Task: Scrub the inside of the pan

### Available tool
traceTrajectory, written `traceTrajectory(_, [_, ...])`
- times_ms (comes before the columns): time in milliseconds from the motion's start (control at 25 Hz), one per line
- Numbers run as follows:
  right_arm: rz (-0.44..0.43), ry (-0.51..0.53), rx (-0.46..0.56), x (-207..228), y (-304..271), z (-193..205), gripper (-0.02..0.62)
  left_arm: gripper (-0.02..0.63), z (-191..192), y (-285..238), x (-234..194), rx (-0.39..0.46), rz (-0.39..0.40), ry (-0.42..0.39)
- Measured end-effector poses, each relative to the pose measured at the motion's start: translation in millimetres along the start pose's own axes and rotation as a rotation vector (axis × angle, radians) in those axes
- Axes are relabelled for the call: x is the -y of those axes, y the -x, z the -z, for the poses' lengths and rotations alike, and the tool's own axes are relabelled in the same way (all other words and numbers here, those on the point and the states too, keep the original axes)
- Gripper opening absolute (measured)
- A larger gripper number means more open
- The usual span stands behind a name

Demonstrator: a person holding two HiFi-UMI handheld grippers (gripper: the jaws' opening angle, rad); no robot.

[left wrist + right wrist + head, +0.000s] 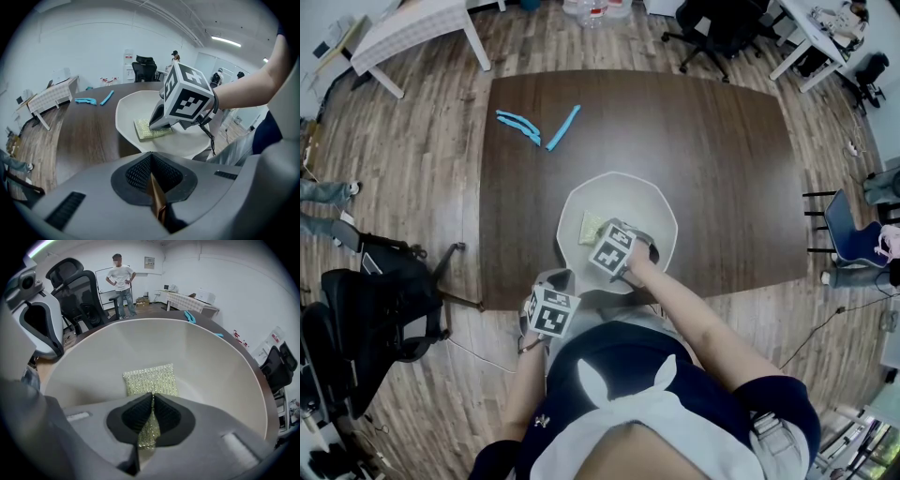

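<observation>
Inside the pan (225, 362), the right claw (152, 401) pinches the sponge (151, 378).

No legible words, numbers or brand names anywhere. Black-and-white square markers, coded patterns rather than letters, on the right cube (612, 251) and the left cube (550, 312). Wall notice (149, 261) at twelve o'clock in the right gripper view, too small to read.

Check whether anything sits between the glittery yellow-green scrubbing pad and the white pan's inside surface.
Nothing visible does. The right gripper pinches the glittery yellow-green scrubbing pad, which lies flat on the bare inner floor of the white pan.
</observation>
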State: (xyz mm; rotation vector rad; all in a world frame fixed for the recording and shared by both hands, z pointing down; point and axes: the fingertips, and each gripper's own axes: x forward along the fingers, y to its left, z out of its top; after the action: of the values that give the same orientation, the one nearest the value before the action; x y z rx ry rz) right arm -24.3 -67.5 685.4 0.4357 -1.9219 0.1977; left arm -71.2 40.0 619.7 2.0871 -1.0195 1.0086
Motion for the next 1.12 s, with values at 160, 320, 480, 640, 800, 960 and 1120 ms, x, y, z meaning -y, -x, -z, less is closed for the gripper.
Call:
traceTrajectory(160, [0.025, -0.026, -0.004, 7.0, -0.2, 1.7, 0.014, 0.005, 0.3, 0.2, -1.8, 0.0, 0.0, -0.001])
traceTrajectory(320, [0.05, -0.053, -0.017, 16.4, 1.2, 8.0, 0.014, 0.005, -1.4, -0.5, -0.4, -0.009, 0.003, -0.002])
traceTrajectory(480, [0.048, -0.083, -0.03, 19.1, 4.2, 15.3, 0.014, 0.005, -1.5, -0.3, 2.2, -0.009, 0.005, -0.004])
traceTrajectory(640, [0.041, -0.106, -0.056, 20.3, 5.2, 21.3, 0.014, 0.005, 0.2, -1.7, 0.8, -0.007, 0.002, -0.008])
traceTrajectory(800, [0.029, -0.124, -0.088, 20.5, 7.2, 27.5, 0.014, 0.005, 0.0, -1.5, 0.0, -0.006, 0.002, -0.012])
traceTrajectory(960, [0.02, -0.142, -0.113, 17.4, 7.9, 30.7, 0.014, 0.005, 1.4, -0.6, -1.4, -0.006, 0.007, -0.019])
traceTrajectory(1120, [0.005, -0.157, -0.136, 15.6, 10.4, 35.6, 0.014, 0.005, 1.0, 0.3, -0.3, -0.013, 0.009, -0.021])
